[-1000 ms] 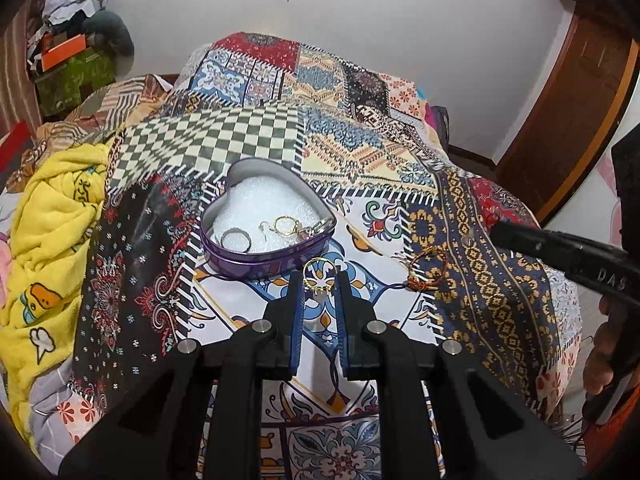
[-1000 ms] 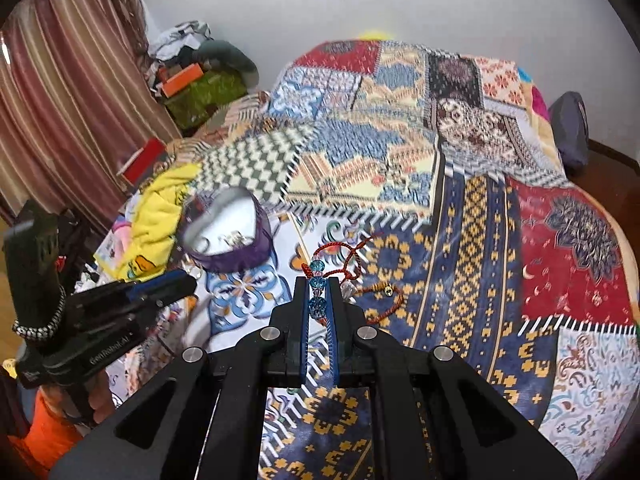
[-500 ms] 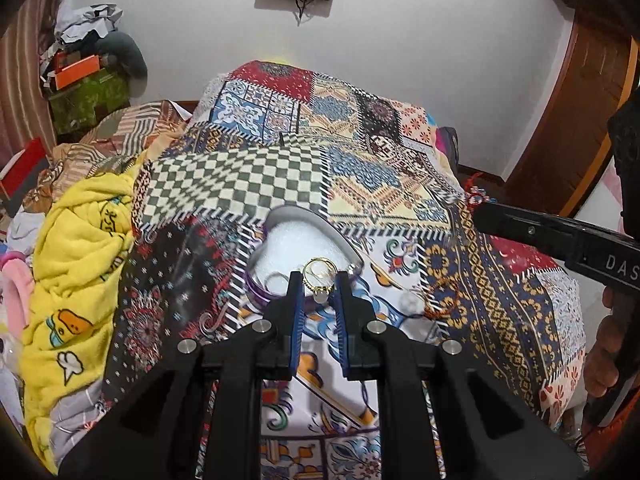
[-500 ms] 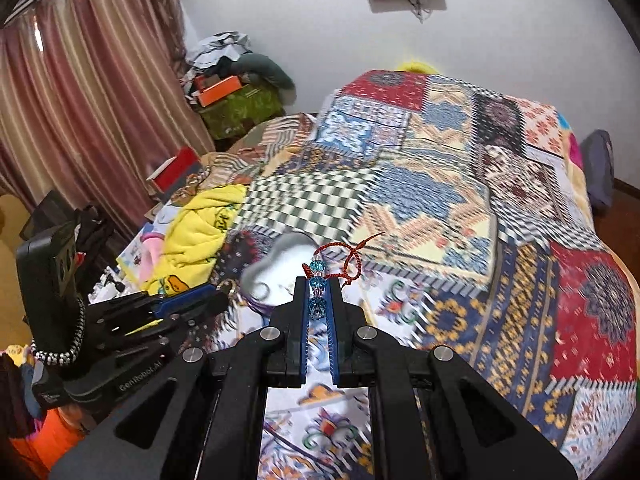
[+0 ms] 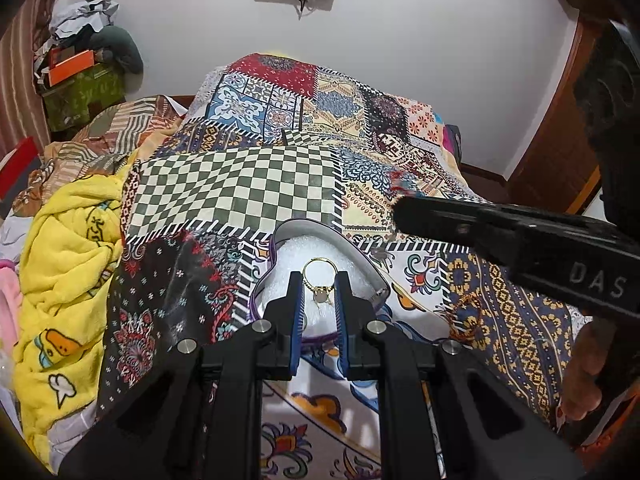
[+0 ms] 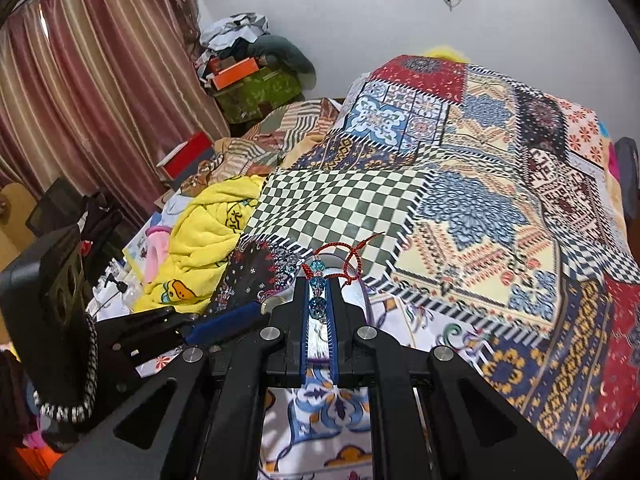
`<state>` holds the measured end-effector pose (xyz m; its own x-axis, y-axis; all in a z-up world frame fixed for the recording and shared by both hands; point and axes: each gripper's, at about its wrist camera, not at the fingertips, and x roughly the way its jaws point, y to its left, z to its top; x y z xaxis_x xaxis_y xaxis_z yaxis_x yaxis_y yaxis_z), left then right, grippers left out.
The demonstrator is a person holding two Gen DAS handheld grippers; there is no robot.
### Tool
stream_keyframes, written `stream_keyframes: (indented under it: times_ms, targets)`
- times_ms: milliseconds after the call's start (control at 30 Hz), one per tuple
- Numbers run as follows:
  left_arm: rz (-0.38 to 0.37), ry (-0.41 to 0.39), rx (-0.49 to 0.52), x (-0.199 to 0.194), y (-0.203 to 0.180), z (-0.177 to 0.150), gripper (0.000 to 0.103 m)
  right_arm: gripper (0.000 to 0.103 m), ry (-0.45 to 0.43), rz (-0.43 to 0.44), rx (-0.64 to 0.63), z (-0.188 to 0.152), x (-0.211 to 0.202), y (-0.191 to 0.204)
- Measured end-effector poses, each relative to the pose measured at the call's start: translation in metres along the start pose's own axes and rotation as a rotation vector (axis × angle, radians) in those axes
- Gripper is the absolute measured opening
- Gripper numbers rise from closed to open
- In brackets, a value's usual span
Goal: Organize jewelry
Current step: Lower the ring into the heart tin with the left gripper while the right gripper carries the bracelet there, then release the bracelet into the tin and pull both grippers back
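Note:
My left gripper (image 5: 319, 282) is shut on a gold ring (image 5: 318, 278) and holds it above the purple heart-shaped tin (image 5: 370, 270) with white foam inside. My right gripper (image 6: 319, 280) is shut on a red cord bracelet with blue beads (image 6: 318, 276), with its red cord looping past the fingertips. The tin's rim (image 6: 356, 280) shows just behind that bracelet. The right gripper also shows in the left wrist view (image 5: 404, 210), to the right of the tin and above it. The left gripper shows low and left in the right wrist view (image 6: 248, 312).
The tin sits on a patchwork bedspread (image 5: 236, 192). A yellow blanket (image 5: 64, 272) lies at the left. An orange beaded bracelet (image 5: 464, 312) lies on the spread right of the tin. Curtains (image 6: 80, 92) and piled boxes (image 6: 252, 84) stand beyond the bed.
Both grippers have moved toward the tin with their items. The ring now hangs over the tin's foam, and the right gripper has moved left, close over the tin.

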<state>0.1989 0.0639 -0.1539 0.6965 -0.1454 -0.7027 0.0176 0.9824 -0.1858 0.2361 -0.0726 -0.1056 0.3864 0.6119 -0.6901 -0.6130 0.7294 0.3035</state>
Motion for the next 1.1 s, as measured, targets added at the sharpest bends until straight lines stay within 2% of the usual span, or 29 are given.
stream_keyframes:
  times_ms: [300, 500, 567, 600, 667, 733, 867, 1100]
  targets:
    - [-0.006, 0.012, 0.019, 0.016, 0.004, 0.003, 0.013, 0.007, 0.056, 0.013, 0.003, 0.006, 0.029, -0.004]
    - [-0.006, 0.029, 0.034, 0.019, 0.002, 0.001, 0.013, 0.007, 0.128, 0.025, -0.008, 0.008, 0.041, -0.005]
    - [-0.008, 0.038, 0.030, 0.020, 0.003, -0.001, 0.013, 0.011, 0.139, 0.027, -0.006, 0.008, 0.040, -0.006]
    - [-0.009, 0.042, 0.028, 0.020, 0.004, -0.001, 0.013, 0.014, 0.138, 0.030, -0.005, 0.008, 0.039, -0.006]
    - [-0.004, 0.044, 0.024, 0.018, 0.004, -0.003, 0.013, 0.028, 0.122, 0.029, -0.003, 0.009, 0.033, -0.007]
    - [0.000, 0.042, 0.021, 0.014, 0.006, -0.004, 0.014, 0.034, 0.099, 0.025, -0.003, 0.010, 0.025, -0.007]
    - [0.006, 0.025, 0.008, 0.002, 0.009, -0.001, 0.015, 0.035, 0.053, 0.014, 0.010, 0.014, 0.005, -0.010]
    - [0.020, -0.013, 0.002, -0.020, 0.010, 0.006, 0.015, 0.035, -0.002, -0.055, 0.019, 0.010, -0.030, -0.020]
